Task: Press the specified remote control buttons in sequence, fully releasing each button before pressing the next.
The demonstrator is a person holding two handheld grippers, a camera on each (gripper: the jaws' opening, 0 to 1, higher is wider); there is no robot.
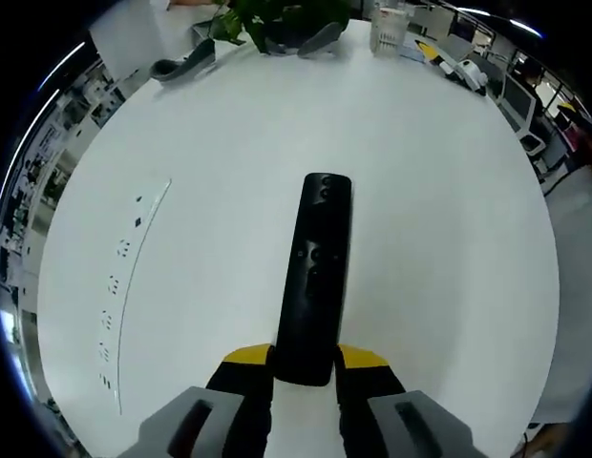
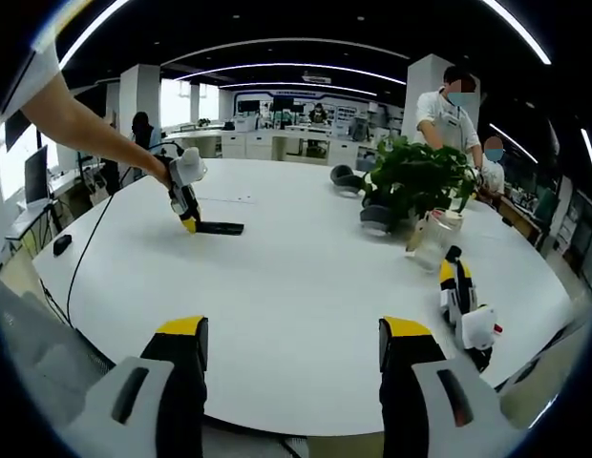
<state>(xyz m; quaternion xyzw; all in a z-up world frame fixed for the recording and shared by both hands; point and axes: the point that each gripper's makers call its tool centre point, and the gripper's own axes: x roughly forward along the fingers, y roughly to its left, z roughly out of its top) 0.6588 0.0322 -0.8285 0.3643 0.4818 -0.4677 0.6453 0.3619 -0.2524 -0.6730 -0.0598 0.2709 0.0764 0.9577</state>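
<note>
White table (image 1: 449, 191): remote (image 1: 315, 277) near end betw left hand-held gripper (image 1: 304, 367) jaws.

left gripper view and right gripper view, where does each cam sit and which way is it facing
Left gripper view: rides the left gripper, looking down its yellow-tipped fingers at the black remote clamped between them on the white table.
Right gripper view: rides the right gripper, fingers apart, facing across the table toward the person's arm.
Shared: remote, table, left gripper, potted plant.
</note>
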